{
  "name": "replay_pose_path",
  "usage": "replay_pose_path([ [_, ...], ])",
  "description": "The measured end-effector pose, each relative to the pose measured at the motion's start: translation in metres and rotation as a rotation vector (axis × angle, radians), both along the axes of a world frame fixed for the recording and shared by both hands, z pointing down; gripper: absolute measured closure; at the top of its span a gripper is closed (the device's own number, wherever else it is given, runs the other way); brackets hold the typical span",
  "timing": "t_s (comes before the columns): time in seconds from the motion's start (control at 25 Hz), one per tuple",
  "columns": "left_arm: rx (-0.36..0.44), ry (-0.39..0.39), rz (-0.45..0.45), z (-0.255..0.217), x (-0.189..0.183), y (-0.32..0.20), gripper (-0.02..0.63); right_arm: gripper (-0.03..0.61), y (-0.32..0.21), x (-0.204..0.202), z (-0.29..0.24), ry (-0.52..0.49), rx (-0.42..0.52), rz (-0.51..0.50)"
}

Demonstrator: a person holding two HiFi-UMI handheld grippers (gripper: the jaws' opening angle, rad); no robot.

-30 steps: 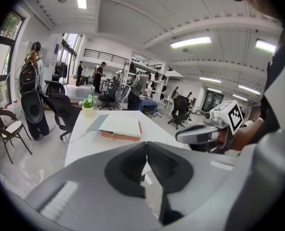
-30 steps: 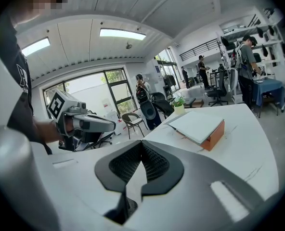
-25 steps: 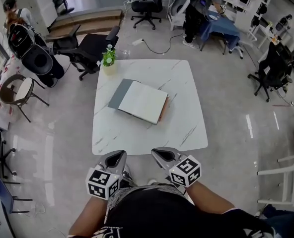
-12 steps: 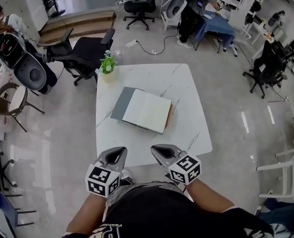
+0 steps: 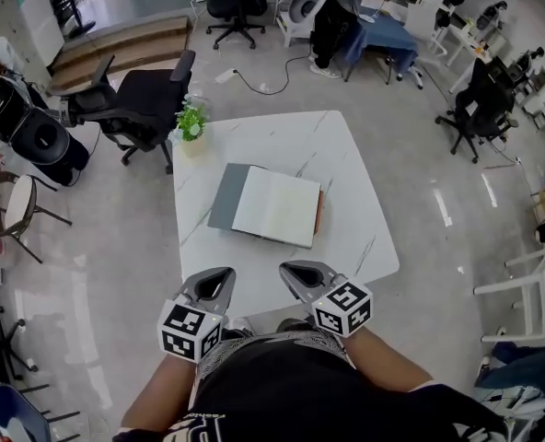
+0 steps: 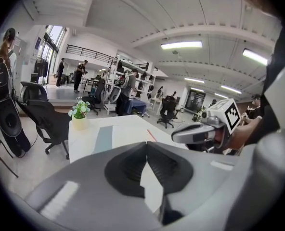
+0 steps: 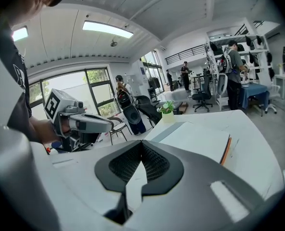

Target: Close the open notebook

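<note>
Both tongs hover off the near edge of the counter, close to the person's body and well apart from the notebook. The left tongs (image 5: 219,278) have their jaws pressed together with the tips meeting and nothing between them. The right tongs (image 5: 292,273) are likewise closed on nothing, just beside the left pair and touching no object.

The white marble-patterned counter (image 5: 346,150) stands on a glossy grey floor (image 5: 116,238) in a large office. A small potted plant (image 5: 191,122) sits at the counter's far left corner, and a black office chair (image 5: 144,95) stands just beyond it.

The open notebook (image 5: 274,205) lies flat near the middle of the counter with its white pages facing up. Its grey cover is spread out to the left and an orange edge shows along the right. In the head view its long axis runs across, left to right, tilted slightly so the right end sits nearer the person.
</note>
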State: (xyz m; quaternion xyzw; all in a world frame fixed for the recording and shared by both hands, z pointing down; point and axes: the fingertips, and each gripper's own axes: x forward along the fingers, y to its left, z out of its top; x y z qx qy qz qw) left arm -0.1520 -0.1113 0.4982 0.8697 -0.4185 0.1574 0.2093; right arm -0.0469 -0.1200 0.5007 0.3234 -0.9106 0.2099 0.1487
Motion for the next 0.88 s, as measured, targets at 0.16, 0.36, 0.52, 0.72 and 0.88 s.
replay_pose_path([
  [0.16,-0.005,-0.003,0.047,0.006,-0.001,-0.001,0.555,0.578,-0.003,-0.003,-0.001,-0.001,0.016,0.04],
  [0.36,-0.015,0.0,0.06,0.009,0.006,-0.003,0.555,0.578,-0.007,0.0,-0.006,0.006,0.04,0.035],
  [0.52,-0.008,0.001,0.026,0.006,0.012,-0.012,0.555,0.578,-0.019,0.006,-0.007,0.014,0.04,0.008],
  [0.72,0.0,0.006,-0.04,0.001,0.018,-0.022,0.555,0.578,-0.025,0.014,-0.009,0.029,0.042,-0.065],
  [0.88,0.006,0.011,-0.085,0.001,0.027,-0.027,0.555,0.578,-0.029,0.026,-0.004,0.038,0.033,-0.105],
])
